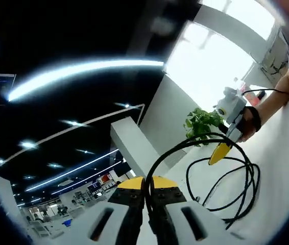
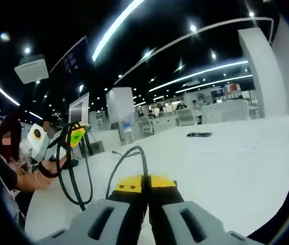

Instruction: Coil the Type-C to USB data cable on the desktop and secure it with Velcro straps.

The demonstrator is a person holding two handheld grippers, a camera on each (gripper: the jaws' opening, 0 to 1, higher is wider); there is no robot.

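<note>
Open-plan hall, dark ceiling with strip lights, white pillars, distant desks; white worktop [image 2: 226, 168] in the foreground. Item: black data cable [image 1: 236, 194], lying in loose loops on the worktop at 4 o'clock of the left gripper view, one strand rising from the loops to the left claw [image 1: 145, 196]. Left claw: yellow-tipped jaws together, clamped on that strand at 6 o'clock. Right claw [image 2: 146, 190]: jaws closed, a cable strand arching out from between the tips toward 11 o'clock, so judged clamped on the cable as well. In the right gripper view the other gripper [image 2: 75, 137] sits at 9 o'clock with cable loops hanging from it, a person's hand behind. Small dark object [image 2: 199, 135] on the worktop at 1 o'clock, too small to identify. Potted plant [image 1: 201, 124] at 2 o'clock in the left gripper view. Step, as judged: coiling under way, loops uneven, no strap yet applied. Next move calls for gathering loops into one even bundle, keeping both grips firm, before fetching a strap.
</note>
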